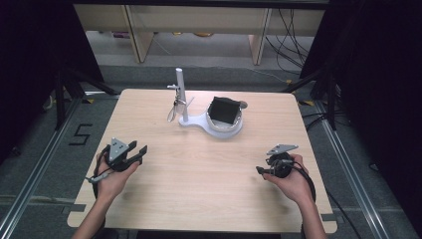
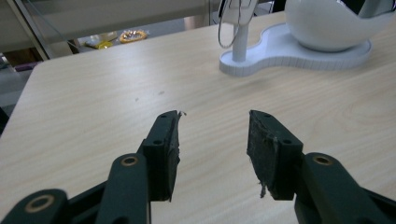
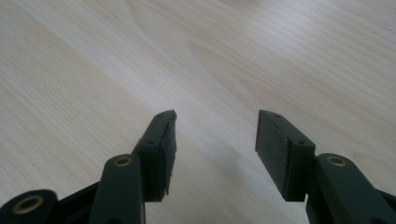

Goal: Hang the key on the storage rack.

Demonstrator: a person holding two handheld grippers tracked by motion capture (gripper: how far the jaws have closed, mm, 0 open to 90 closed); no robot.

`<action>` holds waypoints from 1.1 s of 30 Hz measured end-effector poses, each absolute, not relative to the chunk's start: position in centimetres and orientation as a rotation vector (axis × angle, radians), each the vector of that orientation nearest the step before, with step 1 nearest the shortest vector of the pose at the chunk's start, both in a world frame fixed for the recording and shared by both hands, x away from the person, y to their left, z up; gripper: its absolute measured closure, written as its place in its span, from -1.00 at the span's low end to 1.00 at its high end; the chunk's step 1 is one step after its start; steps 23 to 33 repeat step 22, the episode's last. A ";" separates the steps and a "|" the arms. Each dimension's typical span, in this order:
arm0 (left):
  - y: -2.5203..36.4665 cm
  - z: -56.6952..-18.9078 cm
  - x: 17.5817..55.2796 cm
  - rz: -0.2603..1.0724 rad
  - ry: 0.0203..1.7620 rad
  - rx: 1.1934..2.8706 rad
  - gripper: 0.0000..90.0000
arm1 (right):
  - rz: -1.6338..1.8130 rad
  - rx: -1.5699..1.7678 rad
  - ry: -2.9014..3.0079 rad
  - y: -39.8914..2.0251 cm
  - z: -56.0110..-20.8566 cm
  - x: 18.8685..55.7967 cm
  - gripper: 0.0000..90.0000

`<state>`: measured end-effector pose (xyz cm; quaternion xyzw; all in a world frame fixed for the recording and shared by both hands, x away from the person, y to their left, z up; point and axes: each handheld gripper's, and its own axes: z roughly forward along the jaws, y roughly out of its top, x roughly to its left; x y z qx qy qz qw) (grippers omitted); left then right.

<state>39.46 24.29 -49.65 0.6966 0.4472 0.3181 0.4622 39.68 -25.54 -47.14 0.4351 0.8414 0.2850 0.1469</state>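
Note:
A white stand (image 1: 199,122) sits at the table's far middle, with an upright post (image 1: 181,94) and a round white bowl (image 1: 226,124) that holds a dark cloth (image 1: 223,110). A thin wire loop (image 1: 173,110) hangs from the post. My left gripper (image 1: 140,151) rests at the near left, held by a hand, open and empty; its view looks toward the post base (image 2: 239,49) and the bowl (image 2: 331,25). My right gripper (image 1: 260,171) is at the near right, open, jaws apart over bare wood (image 3: 215,70), pointing leftward.
The light wooden table (image 1: 199,179) has rounded corners and stands on a grey floor. Black curtains and tripod legs (image 1: 67,89) flank both sides. Shelving legs (image 1: 259,40) and cables (image 1: 291,45) lie beyond the far edge. A floor mark (image 1: 79,134) sits left.

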 end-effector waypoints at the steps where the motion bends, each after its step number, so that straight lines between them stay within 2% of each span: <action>1: 24.4 -50.0 39.3 0.779 1.101 1.711 0.17 | 0.851 1.251 2.401 -25.5 -47.4 39.7 0.09; 17: 25.1 -52.3 38.6 0.763 1.066 1.680 0.06 | 0.820 1.224 2.437 -25.5 -47.8 39.6 0.09; 33: 25.0 -52.3 38.6 0.776 1.066 1.679 0.06 | 0.820 1.240 2.435 -25.6 -47.8 39.6 0.09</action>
